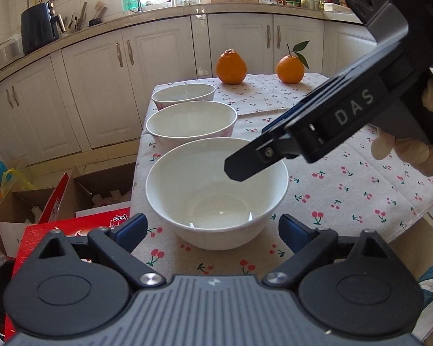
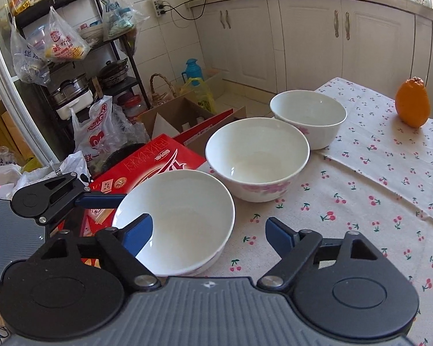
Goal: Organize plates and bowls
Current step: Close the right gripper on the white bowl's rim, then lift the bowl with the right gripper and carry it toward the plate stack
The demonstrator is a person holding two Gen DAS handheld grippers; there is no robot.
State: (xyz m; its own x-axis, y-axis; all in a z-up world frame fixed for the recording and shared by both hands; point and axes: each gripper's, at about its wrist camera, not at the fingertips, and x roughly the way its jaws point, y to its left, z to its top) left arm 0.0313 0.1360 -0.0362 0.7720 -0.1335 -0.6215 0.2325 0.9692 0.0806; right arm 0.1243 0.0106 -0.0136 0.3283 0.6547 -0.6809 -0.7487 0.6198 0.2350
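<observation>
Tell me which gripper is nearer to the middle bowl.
Right. The right gripper hangs over the near bowl, just before the middle bowl; the left gripper sits behind the near bowl.

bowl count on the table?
3, in a row along the table's edge: near bowl plain white, by both grippers; middle bowl and far bowl, pink-patterned. No plates visible; none looks stacked or hidden.

The right gripper (image 1: 239,170) hides part of the near bowl's (image 1: 187,201) far rim.
</observation>
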